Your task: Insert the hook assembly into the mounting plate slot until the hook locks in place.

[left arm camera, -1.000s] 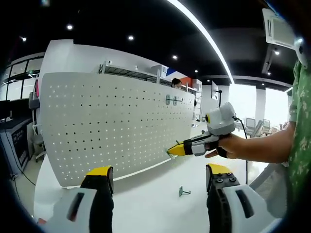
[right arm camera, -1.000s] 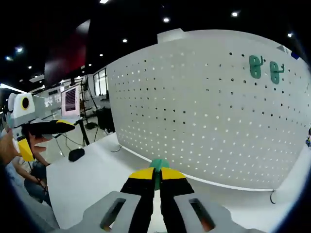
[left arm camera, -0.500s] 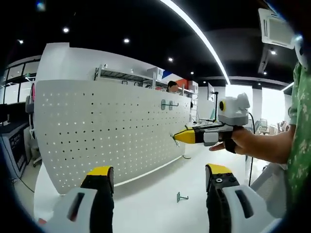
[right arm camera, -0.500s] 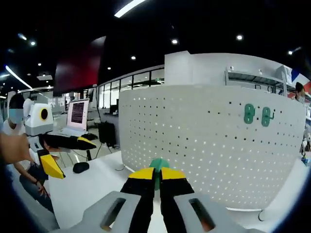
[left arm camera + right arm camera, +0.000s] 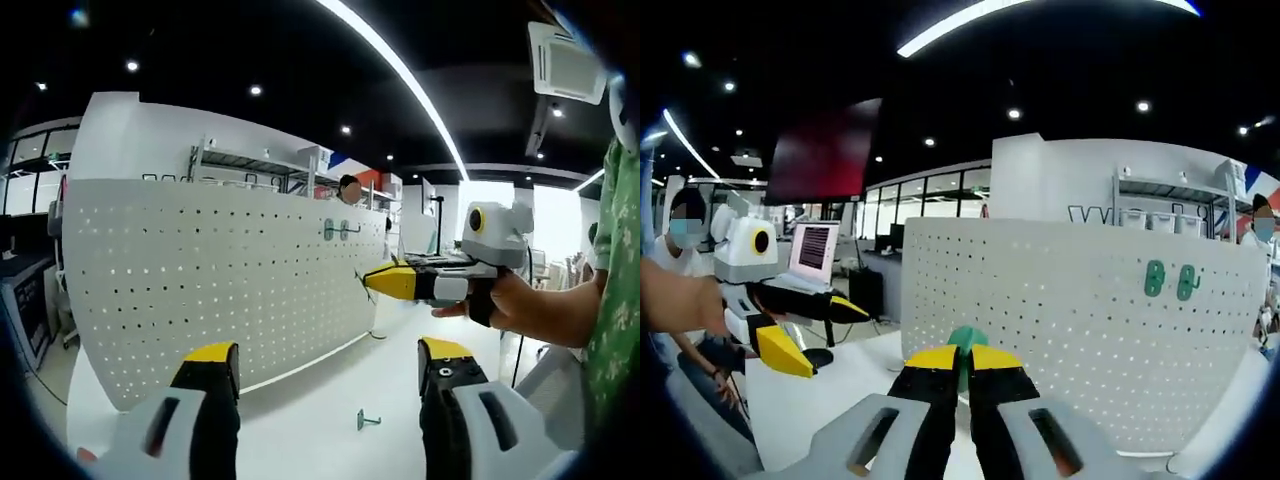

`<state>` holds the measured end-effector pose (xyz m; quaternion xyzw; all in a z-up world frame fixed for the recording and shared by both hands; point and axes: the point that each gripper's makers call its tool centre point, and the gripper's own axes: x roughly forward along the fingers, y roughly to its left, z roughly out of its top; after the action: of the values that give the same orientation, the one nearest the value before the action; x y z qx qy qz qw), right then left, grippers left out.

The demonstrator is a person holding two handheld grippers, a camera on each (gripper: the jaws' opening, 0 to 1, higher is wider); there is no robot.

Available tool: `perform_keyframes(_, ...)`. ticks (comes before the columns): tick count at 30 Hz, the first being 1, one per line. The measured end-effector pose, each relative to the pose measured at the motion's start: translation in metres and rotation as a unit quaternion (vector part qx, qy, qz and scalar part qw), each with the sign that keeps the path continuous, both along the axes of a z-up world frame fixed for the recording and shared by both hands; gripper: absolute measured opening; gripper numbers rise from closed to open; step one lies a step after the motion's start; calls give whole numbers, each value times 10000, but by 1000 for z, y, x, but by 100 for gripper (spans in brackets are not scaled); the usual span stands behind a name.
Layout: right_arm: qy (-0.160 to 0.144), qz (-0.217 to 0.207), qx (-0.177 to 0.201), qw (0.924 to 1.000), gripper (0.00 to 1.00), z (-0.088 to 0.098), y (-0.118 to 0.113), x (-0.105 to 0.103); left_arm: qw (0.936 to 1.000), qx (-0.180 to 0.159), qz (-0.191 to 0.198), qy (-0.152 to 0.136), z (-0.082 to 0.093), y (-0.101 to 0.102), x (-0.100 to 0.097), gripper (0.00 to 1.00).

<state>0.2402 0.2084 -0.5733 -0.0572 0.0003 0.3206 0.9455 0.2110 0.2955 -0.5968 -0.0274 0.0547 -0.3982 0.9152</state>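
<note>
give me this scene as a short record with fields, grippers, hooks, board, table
left gripper: jaws open, nothing between them, above the table
right gripper: jaws shut on a green hook
board: white perforated pegboard, standing upright on the table
mounted hooks: two green hooks side by side, high on the pegboard
loose hook: one small green hook lying on the white table, in front of the pegboard

left gripper (image 5: 325,365) with jaws wide apart; right gripper (image 5: 959,357) with jaws closed, raised in a hand (image 5: 520,305)
</note>
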Motion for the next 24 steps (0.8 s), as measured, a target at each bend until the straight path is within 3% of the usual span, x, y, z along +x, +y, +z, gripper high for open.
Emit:
perform_keyframes(20,-125,181,54,9997,1,7,13,-7,9986,-179,-481,96,13,-35,4,43)
perform_keyframes(24,-130,185,61,9997,1,8,13,-8,9982,-234,-556,69,17,-42,5,41)
